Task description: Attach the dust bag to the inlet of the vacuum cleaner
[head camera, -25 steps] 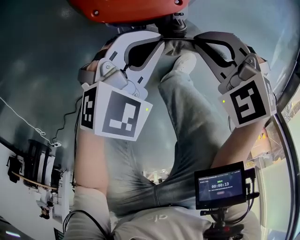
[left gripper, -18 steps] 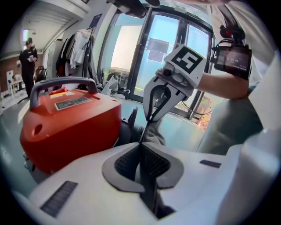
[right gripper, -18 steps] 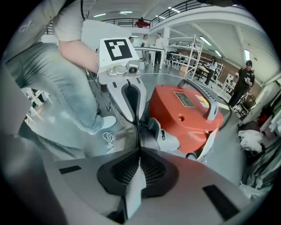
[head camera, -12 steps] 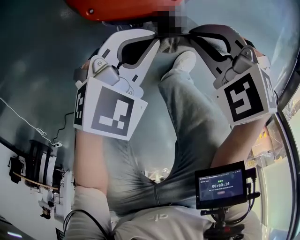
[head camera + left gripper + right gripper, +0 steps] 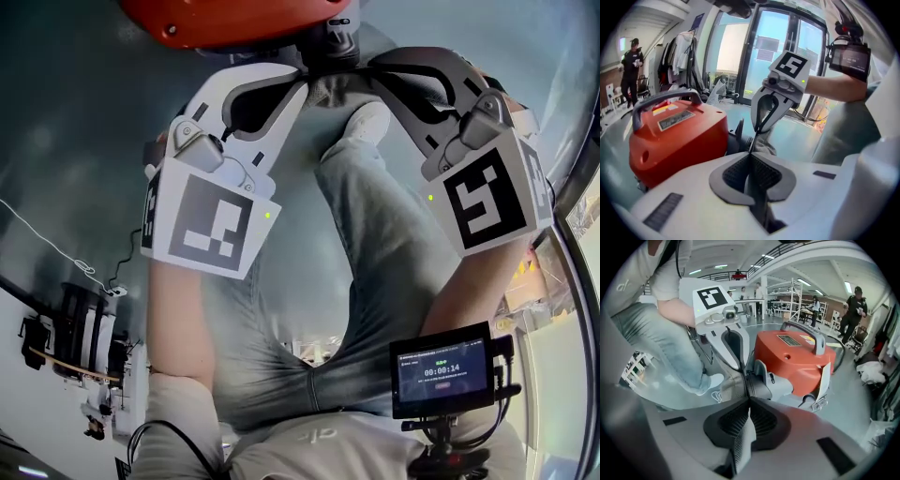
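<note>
The right gripper [image 5: 749,397] had its jaws closed on the bag [image 5: 734,387], and a strip of grey mesh cloth ran back between the pads toward its camera. The left gripper [image 5: 750,154] was closed too, with a thin dark edge of cloth caught between its pads. The two tools came at the bag from opposite sides, each pointing at the other, tips almost touching.

The bag was a small crumpled grey fold held low, near the floor [image 5: 670,397]. It sat right against the dark grey front [image 5: 771,386] of the vacuum [image 5: 797,359]. I couldn't tell whether it was seated there or only pressed close.

The vacuum was a red box standing on the floor. A grey handle [image 5: 812,337] arched over its top, and there was a label plate on the lid.

Just beside the bag, on the side away from the vacuum, was the person's white shoe [image 5: 710,380] under a jeans leg [image 5: 656,338]. In the head view, the left cube [image 5: 211,225] and the right cube [image 5: 487,202] sat on either side of that leg, with the vacuum's red edge at the top. A small monitor [image 5: 441,367] with lit digits hung at the person's chest.

Farther off, a figure [image 5: 855,310] in dark clothes stood among tables and racks. On the other side of the room, coats [image 5: 682,47] hung by tall windows [image 5: 768,51].
</note>
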Demonstrator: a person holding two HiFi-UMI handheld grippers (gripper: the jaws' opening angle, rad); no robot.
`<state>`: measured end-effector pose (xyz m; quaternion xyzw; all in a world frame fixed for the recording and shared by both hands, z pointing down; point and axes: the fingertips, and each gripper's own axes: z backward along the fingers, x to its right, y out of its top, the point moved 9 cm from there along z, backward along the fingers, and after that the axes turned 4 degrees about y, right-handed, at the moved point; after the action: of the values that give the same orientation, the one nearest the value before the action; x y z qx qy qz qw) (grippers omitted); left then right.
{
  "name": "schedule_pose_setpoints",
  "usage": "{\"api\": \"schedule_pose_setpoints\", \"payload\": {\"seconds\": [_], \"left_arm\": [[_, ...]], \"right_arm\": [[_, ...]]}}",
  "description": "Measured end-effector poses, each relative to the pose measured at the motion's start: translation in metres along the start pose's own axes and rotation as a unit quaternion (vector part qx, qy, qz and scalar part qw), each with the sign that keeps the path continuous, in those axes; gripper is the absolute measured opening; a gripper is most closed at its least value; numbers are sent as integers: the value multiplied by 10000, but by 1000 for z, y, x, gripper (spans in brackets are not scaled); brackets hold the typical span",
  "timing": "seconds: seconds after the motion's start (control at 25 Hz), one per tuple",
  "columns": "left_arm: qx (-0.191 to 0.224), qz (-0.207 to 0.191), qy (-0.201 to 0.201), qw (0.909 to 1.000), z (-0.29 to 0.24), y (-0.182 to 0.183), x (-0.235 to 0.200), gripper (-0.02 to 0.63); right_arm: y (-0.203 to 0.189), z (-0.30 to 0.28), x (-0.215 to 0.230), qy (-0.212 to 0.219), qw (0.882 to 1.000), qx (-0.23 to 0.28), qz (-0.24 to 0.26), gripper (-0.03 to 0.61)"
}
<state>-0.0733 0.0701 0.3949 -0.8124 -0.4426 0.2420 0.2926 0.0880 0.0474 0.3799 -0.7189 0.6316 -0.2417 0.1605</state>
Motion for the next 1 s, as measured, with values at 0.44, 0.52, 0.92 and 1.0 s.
{"api": "schedule_pose_setpoints", "payload": {"seconds": [0.44, 0.52, 0.92, 1.0], "left_arm": [[480, 177, -386, 9979, 1, 5, 0, 18], [306, 286, -608, 9973, 14, 3, -3, 29], [-967, -399, -153, 9944, -66, -27, 36, 249], [-1006, -426, -147, 9939, -82, -29, 38, 226]], "right_arm": [[-19, 10, -1, 21, 9989, 216, -418, 20], [-26, 27, -2, 11, 9985, 264, -476, 22], [-119, -27, -21, -544, 9945, -896, -81, 181], [-115, -46, -19, -247, 9939, -1076, 7, 176]]}}
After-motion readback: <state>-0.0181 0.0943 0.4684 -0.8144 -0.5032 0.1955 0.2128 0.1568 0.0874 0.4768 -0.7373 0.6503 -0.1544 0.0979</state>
